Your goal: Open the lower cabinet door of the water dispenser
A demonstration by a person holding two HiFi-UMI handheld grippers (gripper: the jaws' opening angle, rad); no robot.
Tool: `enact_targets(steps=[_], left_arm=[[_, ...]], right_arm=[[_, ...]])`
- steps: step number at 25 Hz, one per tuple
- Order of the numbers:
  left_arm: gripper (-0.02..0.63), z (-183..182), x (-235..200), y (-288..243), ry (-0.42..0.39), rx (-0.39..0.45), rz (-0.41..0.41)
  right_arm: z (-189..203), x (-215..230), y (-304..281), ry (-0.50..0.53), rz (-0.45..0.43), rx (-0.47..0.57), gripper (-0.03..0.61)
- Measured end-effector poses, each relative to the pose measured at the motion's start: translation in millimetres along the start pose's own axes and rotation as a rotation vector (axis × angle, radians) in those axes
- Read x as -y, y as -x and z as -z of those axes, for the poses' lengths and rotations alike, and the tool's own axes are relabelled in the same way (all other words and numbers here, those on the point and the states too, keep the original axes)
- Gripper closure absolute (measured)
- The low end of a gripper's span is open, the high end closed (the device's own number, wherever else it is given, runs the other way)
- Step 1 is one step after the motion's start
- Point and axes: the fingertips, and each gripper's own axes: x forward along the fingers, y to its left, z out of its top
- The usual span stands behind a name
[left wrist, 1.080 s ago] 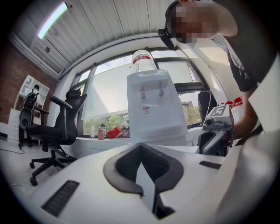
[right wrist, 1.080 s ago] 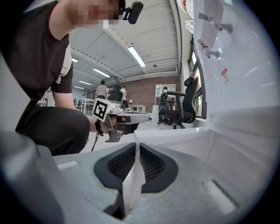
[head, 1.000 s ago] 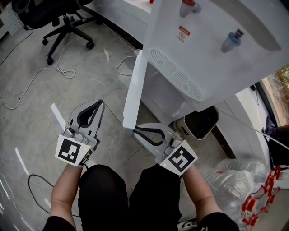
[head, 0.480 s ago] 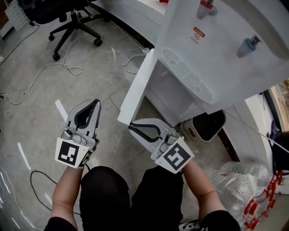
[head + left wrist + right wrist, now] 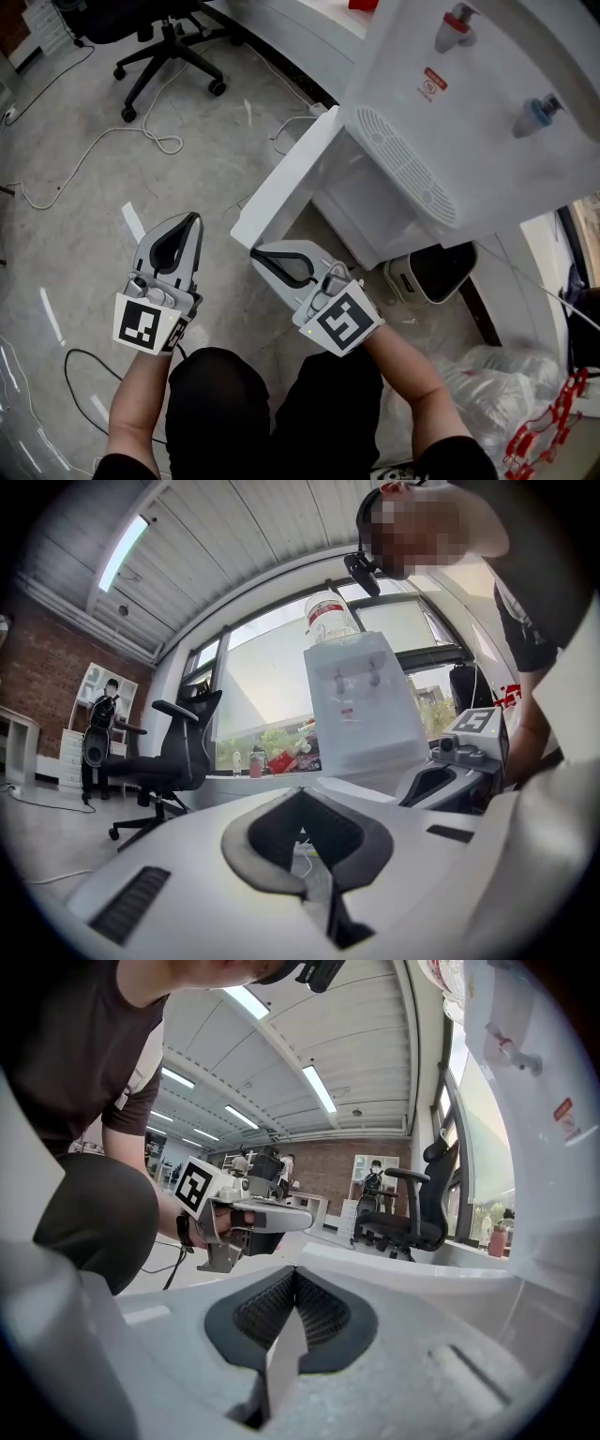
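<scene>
White flat cabinet door (image 5: 286, 178) is clamped at its corner by the white right gripper (image 5: 254, 251); leftward, the white left gripper (image 5: 194, 218) is closed, empty.

White, black-padded: left hand-held gripper (image 5: 193, 218), right hand-held gripper (image 5: 254, 251); marker cubes (image 5: 148, 323); black trousers (image 5: 211, 398).

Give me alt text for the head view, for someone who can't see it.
Seen from above, the lower cabinet door of the water dispenser stands swung open, and the right gripper, shut, sits just by its free corner. The left gripper, shut and empty, is held over the floor nearby.
</scene>
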Motion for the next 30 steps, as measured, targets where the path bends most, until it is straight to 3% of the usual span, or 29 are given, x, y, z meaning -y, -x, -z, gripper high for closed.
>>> enact_targets(steps=[7, 19, 30], left_arm=[[0.606, 5.4, -15.3, 3.5, 0.005, -0.020, -0.028], [0.606, 10.1, -33.9, 17.2, 0.009, -0.043, -0.086], [0.606, 7.5, -35.3, 15.7, -0.006, -0.052, -0.086]], right_arm=[[-15.7, 11.8, -26.4, 0.007, 0.055, 0.082, 0.572], [-21.2, 32.4, -63.3, 0.030, 0.104, 0.123, 0.572], [-25.9, 50.6, -92.7, 0.066, 0.126, 0.120, 0.572]])
